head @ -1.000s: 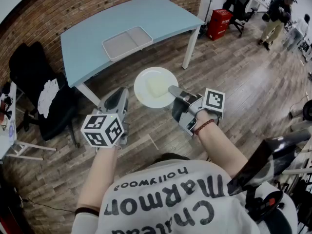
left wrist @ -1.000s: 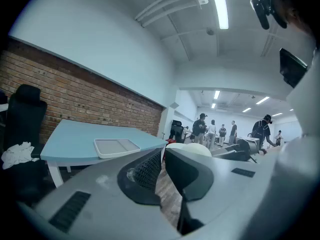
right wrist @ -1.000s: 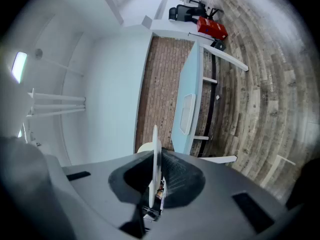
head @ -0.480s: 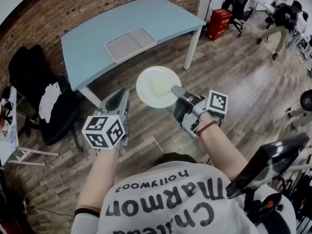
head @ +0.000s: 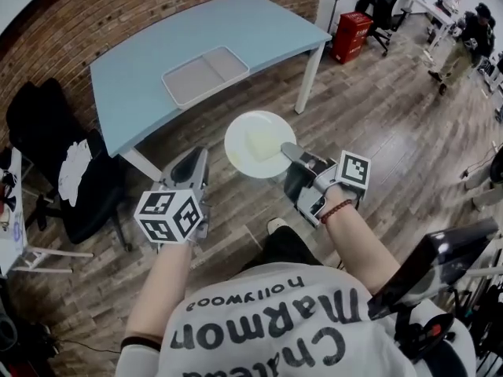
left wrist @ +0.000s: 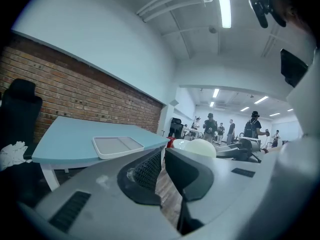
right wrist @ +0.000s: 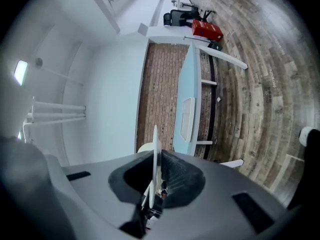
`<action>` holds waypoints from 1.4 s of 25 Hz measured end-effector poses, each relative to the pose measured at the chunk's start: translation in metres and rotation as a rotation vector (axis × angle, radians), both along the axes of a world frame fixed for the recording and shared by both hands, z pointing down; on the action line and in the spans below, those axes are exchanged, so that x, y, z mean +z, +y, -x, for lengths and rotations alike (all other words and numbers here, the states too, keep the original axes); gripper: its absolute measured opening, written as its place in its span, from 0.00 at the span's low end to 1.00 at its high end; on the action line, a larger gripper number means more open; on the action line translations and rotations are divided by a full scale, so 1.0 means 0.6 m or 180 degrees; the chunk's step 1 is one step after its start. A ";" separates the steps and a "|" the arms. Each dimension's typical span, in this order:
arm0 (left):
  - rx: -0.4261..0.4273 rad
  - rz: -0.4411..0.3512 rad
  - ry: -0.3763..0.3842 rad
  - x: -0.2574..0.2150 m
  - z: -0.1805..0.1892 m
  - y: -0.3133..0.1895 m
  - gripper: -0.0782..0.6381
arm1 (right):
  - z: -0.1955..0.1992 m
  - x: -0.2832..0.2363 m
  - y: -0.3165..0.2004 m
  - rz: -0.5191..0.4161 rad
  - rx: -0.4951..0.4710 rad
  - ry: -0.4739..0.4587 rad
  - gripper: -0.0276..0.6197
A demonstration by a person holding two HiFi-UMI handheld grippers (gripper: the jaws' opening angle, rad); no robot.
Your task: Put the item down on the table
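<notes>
My right gripper (head: 292,154) is shut on the near rim of a white plate (head: 255,144), which hangs level above the wood floor, short of the light blue table (head: 157,45). In the right gripper view the plate (right wrist: 155,154) shows edge-on between the jaws of that gripper (right wrist: 157,170). To the plate's left my left gripper (head: 191,162) is shut and holds nothing. Past the tips of my left gripper (left wrist: 162,156), the left gripper view shows the plate (left wrist: 200,147) and the table (left wrist: 65,144).
A grey two-part tray (head: 206,75) lies on the table near its front edge. A black chair (head: 47,132) with a white cloth stands left. A red box (head: 351,36) and office chairs (head: 381,2) are behind the table's white leg (head: 308,77). A person (head: 471,30) walks far right.
The plate and my right gripper have drifted a little right and forward. A shoe has come into view below the plate. The far person has walked on.
</notes>
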State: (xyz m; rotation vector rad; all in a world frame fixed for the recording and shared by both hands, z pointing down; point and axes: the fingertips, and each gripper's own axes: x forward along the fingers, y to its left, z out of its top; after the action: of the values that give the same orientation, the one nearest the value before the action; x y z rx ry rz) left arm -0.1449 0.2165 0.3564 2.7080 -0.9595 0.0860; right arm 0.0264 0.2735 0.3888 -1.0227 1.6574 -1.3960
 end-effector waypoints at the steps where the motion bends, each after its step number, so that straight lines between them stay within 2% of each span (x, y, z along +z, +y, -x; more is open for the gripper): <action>1: -0.0016 0.0016 -0.0003 0.001 -0.002 -0.018 0.15 | -0.005 0.000 -0.019 0.0011 -0.0006 -0.0008 0.09; 5: -0.0140 0.0047 -0.0030 0.006 -0.020 -0.077 0.15 | -0.039 0.000 -0.088 0.0036 -0.0087 0.0012 0.09; 11: -0.0336 0.0133 -0.0030 0.022 -0.080 -0.151 0.15 | -0.118 0.013 -0.173 0.0139 -0.0226 0.0095 0.09; 22: -0.0599 0.0181 -0.0049 0.039 -0.178 -0.243 0.15 | -0.221 0.018 -0.300 0.0189 -0.0543 0.0158 0.09; 35: -0.0835 0.0183 -0.0156 0.051 -0.169 -0.291 0.15 | -0.241 0.064 -0.383 0.0332 -0.0637 0.0014 0.09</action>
State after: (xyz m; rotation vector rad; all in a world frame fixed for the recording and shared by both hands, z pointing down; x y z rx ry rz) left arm -0.0436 0.0421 0.3872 2.5139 -1.2961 0.1269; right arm 0.1712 0.0437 0.4271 -0.9380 1.7442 -1.6261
